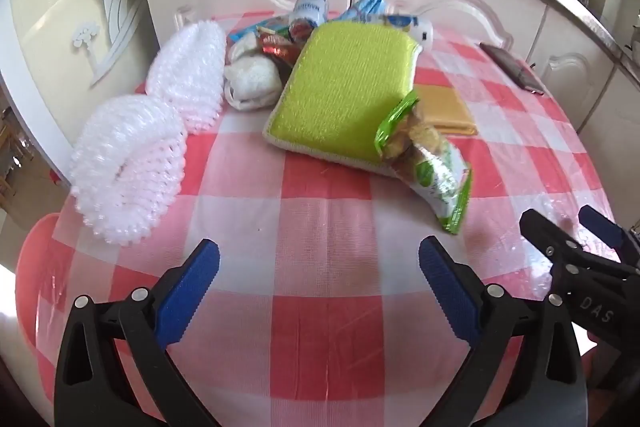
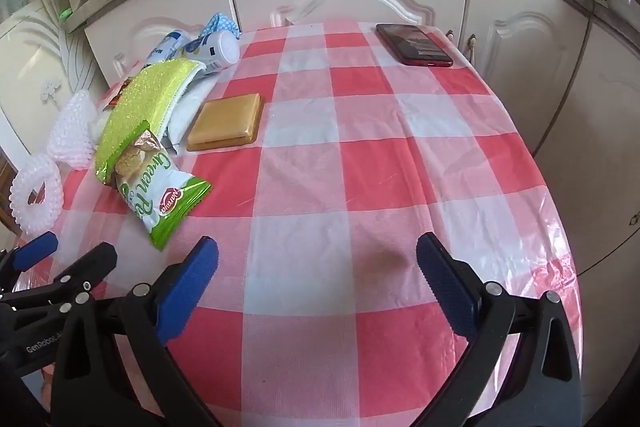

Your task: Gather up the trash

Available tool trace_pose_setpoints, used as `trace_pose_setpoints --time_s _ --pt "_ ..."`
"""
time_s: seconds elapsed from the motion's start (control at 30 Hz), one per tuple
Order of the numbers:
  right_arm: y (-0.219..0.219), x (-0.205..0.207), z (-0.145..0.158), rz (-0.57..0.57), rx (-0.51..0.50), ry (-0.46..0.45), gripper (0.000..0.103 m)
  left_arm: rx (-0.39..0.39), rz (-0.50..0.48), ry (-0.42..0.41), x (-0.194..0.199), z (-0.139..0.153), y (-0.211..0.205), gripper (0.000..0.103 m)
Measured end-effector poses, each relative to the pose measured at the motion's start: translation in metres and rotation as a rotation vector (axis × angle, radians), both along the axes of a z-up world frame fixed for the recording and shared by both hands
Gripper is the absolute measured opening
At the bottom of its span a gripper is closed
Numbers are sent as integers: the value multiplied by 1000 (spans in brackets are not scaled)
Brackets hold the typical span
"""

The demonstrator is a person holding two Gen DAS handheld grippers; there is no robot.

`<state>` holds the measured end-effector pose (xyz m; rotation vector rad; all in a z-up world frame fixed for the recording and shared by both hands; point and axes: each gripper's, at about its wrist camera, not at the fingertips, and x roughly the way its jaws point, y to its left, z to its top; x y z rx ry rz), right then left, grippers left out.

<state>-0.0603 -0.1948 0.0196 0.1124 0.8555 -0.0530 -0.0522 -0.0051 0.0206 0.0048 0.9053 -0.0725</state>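
red-and-white checked plastic sheeting, glossy and lightly creased, is spread over the bench, presumably to keep spills off it.

item 1: left gripper. black frame, blue ribbed pads, jaws stood wide with nothing between them. it is held tilted down over bare cloth, short of the pile, which reads as a start of an approach.

item 2: right gripper. same build, jaws likewise wide and empty, held over the open middle of the cloth just beside the left one.

item 3: snack wrapper. crinkled foil-plastic, green and white, torn open at one end, contents partly shown. it is leaned on the lower edge of the sponge, nearest both grippers, so it is judged the first piece of trash to be taken.

item 4: sponge. flat rounded rectangle, lime-green fibrous face, pale edge, propped at a tilt on the litter behind it.

item 5: heap of wrappers and small bottles at the far left of the cloth, with a crumpled white wad. mixed plastic and paper, gathered as the task's remaining trash.

item 6: two white knobbly foam net sleeves, soft and tubular, at the left edge.

item 7: tan square slab, smooth, lying flat just beside the sponge; material cannot be told.

item 8: dark phone, flat at the far right, well apart from the trash and judged not part of it.
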Motion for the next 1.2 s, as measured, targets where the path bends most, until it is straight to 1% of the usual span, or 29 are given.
trace_pose_setpoints --time_s 0.07,0.13,0.43,0.53,0.7,0.93,1.03,1.2 --pt "-1 -8 6 -8 8 -33 100 3 -14 -26 -6 10 -1 98" --pt "-1 -17 18 -13 18 -75 100 23 -21 -54 -12 20 -3 98" --pt "4 -53 68 -15 4 -250 100 46 -59 -210 -52 66 2 98" --pt "9 -71 91 -8 -2 -332 100 59 -53 -266 -62 83 7 98" --pt "19 -103 132 -9 -33 -485 100 51 -24 -359 -81 111 16 98" --pt "31 -142 178 -28 -74 -648 100 44 11 -506 -108 151 37 98" --pt "38 -157 192 -29 -107 -693 100 42 27 -540 -118 160 44 98" --pt "42 -184 210 -39 -102 -787 100 18 48 -583 -133 176 54 98"
